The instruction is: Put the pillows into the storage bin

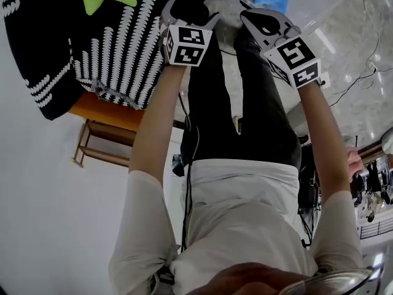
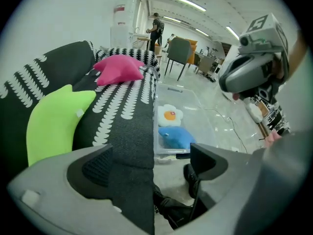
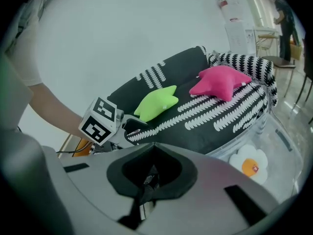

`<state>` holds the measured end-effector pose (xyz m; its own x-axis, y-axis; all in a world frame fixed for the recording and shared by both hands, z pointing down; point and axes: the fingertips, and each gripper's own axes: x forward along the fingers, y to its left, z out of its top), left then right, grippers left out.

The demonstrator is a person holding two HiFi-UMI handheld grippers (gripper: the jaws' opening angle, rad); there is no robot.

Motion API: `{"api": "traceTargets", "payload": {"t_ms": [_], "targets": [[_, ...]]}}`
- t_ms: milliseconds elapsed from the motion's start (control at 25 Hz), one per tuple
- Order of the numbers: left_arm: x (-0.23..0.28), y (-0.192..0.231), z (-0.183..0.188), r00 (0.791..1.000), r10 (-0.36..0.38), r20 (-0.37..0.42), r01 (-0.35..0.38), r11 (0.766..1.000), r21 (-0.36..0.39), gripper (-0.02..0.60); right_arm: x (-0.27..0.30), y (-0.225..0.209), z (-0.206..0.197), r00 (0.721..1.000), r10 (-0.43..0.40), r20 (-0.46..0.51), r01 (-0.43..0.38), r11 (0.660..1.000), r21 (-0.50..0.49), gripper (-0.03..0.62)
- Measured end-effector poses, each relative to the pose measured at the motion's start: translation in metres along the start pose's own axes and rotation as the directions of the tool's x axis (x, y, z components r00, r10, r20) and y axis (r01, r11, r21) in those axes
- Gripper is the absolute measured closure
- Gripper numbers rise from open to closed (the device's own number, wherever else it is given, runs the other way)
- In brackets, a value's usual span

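A lime-green star pillow [image 2: 54, 121] and a pink star pillow [image 2: 120, 68] lie on the black-and-white patterned sofa [image 2: 127, 106]. The clear storage bin [image 2: 195, 99] stands on the floor beside the sofa. It holds a white flower pillow with an orange centre [image 2: 169, 114] and a blue pillow [image 2: 175, 136]. My left gripper [image 2: 151, 165] is open and empty, held in the air near the sofa's edge. My right gripper [image 3: 153, 153] is shut on nothing, raised beside the left one [image 3: 105, 124]. In the head view both grippers [image 1: 190, 11] [image 1: 255, 18] hang above the person's legs.
A pale glossy floor [image 2: 220, 126] with a cable lies past the bin. An orange wooden stool [image 1: 101, 125] stands by the sofa's end. Chairs [image 2: 180, 53], desks and a standing person [image 2: 156, 28] are far back in the room. A white wall [image 3: 122, 33] rises behind the sofa.
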<state>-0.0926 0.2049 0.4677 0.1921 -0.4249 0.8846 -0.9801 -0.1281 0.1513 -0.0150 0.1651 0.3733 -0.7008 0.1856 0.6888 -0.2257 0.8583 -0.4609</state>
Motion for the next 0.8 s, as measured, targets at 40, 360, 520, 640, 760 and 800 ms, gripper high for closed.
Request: {"api": "traceTargets", "payload": {"t_ms": [40, 360, 520, 640, 760, 800], "targets": [[-0.002, 0.011, -0.003, 1.0, 0.002, -0.002, -0.002, 1.0, -0.008, 0.11, 0.009, 0.003, 0.006, 1.0, 0.0, 0.002, 0.0, 1.0, 0.007, 0.592], [-0.031, 0.101, -0.046, 0.998, 0.035, -0.048, -0.042, 0.986, -0.161, 0.11, 0.077, 0.048, 0.05, 0.999, 0.036, -0.022, -0.036, 0.999, -0.019, 0.592], [-0.036, 0.139, -0.073, 0.993, 0.053, -0.106, -0.079, 0.964, -0.254, 0.11, 0.099, 0.058, 0.066, 0.998, 0.056, -0.04, -0.058, 0.997, -0.045, 0.592], [-0.037, 0.155, -0.091, 0.986, 0.055, -0.159, -0.103, 0.943, -0.315, 0.11, 0.11, 0.064, 0.077, 0.996, 0.071, -0.051, -0.074, 0.995, -0.063, 0.592], [-0.032, 0.175, -0.097, 0.982, 0.082, -0.172, -0.141, 0.921, -0.365, 0.11, 0.124, 0.064, 0.083, 0.995, 0.083, -0.062, -0.088, 0.994, -0.068, 0.592], [-0.03, 0.182, -0.097, 0.981, 0.092, -0.169, -0.152, 0.912, -0.382, 0.11, 0.129, 0.063, 0.084, 0.994, 0.085, -0.066, -0.089, 0.994, -0.068, 0.592]]}}
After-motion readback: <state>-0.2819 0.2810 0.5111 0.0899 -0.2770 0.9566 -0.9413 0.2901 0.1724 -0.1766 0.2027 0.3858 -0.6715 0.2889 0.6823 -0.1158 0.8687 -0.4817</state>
